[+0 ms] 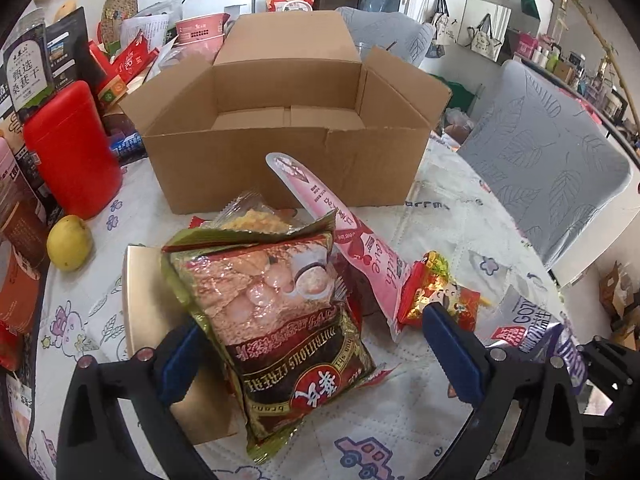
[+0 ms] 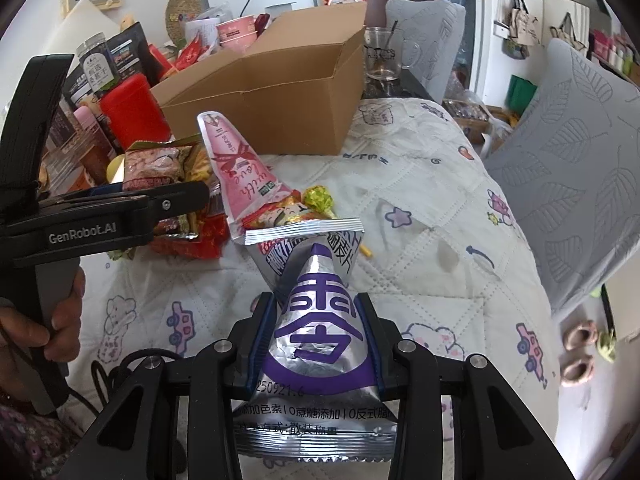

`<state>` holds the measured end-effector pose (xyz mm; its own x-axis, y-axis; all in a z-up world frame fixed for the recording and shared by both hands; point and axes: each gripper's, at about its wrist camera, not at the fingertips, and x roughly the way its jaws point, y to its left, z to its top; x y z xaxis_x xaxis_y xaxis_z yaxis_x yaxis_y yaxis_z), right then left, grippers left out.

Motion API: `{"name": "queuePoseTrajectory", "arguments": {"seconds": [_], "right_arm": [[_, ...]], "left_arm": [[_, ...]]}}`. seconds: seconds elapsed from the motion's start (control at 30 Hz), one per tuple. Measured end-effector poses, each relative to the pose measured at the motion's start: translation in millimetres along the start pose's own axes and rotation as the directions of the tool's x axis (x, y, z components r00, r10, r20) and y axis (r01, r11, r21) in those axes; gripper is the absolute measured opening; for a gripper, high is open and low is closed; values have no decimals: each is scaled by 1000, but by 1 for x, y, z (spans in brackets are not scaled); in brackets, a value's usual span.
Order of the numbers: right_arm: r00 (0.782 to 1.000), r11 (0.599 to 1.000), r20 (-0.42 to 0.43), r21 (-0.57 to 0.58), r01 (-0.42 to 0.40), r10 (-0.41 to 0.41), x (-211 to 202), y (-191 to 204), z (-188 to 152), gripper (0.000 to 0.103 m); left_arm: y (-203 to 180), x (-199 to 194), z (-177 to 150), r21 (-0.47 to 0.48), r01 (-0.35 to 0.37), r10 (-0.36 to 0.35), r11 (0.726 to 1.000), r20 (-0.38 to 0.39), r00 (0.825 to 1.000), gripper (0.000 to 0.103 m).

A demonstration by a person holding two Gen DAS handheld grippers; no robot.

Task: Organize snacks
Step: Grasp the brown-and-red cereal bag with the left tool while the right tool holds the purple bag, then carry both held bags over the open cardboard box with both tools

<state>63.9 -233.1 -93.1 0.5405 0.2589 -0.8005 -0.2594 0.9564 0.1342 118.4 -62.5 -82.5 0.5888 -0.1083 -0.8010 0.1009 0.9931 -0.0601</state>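
An open cardboard box (image 1: 280, 160) stands on the quilted table, also in the right wrist view (image 2: 272, 96). In front of it lies a snack pile: a green-and-brown cereal bag (image 1: 276, 320), a pink pouch (image 1: 340, 232) (image 2: 244, 176) and a small red snack pack (image 1: 436, 296). My left gripper (image 1: 312, 356) is open, its blue pads on either side of the cereal bag. My right gripper (image 2: 320, 340) is shut on a silver-and-purple bag (image 2: 320, 332), its far end by the pink pouch.
A red canister (image 1: 72, 148), a yellow fruit (image 1: 70, 242) and several packets and jars crowd the table's left side. A gold box (image 1: 148, 292) lies under the cereal bag. Grey leaf-print chairs (image 1: 548, 168) stand at the right. A glass mug (image 2: 384, 54) is behind the box.
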Motion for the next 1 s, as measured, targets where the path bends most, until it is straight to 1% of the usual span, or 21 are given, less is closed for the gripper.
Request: {"name": "queuePoseTrajectory", "arguments": {"seconds": [0.03,0.07,0.1,0.13,0.2,0.3,0.4,0.57,0.73,1.0], "right_arm": [[1000,1000,-2,-2,1,-1,1,-1,0,39],[1000,1000,-2,-3,1,-1,1,-2,0,39],[1000,1000,-2,-3,2,-2,1,-2,0,39],[1000,1000,-2,-4,3,-3,1,-2,0,39],[1000,1000,-2,0,0,0,0,-3,0,39],[1000,1000,3,6,-7,7,-1,-2,0,39],[1000,1000,6,-1,-13,13,-1,2,-1,39],[999,999,19,-13,-31,32,-5,10,-4,39],[999,999,32,-17,-40,41,-10,19,-9,39],[998,998,51,-39,-40,42,-20,40,-16,39]], "left_arm": [[-4,8,-1,22,-42,42,999,-29,999,91],[-5,12,-3,42,-77,79,996,-41,996,83],[-7,13,-5,61,-115,116,992,-23,993,75],[-6,11,-7,62,-125,126,990,-7,992,71],[0,6,-8,44,-117,117,992,8,993,59],[10,-1,-9,13,-84,84,996,11,996,52],[16,-8,-12,-5,-57,57,998,9,998,49],[22,-22,-18,-32,-9,9,999,17,1000,49],[24,-45,-29,-28,25,-24,999,45,999,49],[35,-71,-52,-35,87,-85,996,53,995,49]]}}
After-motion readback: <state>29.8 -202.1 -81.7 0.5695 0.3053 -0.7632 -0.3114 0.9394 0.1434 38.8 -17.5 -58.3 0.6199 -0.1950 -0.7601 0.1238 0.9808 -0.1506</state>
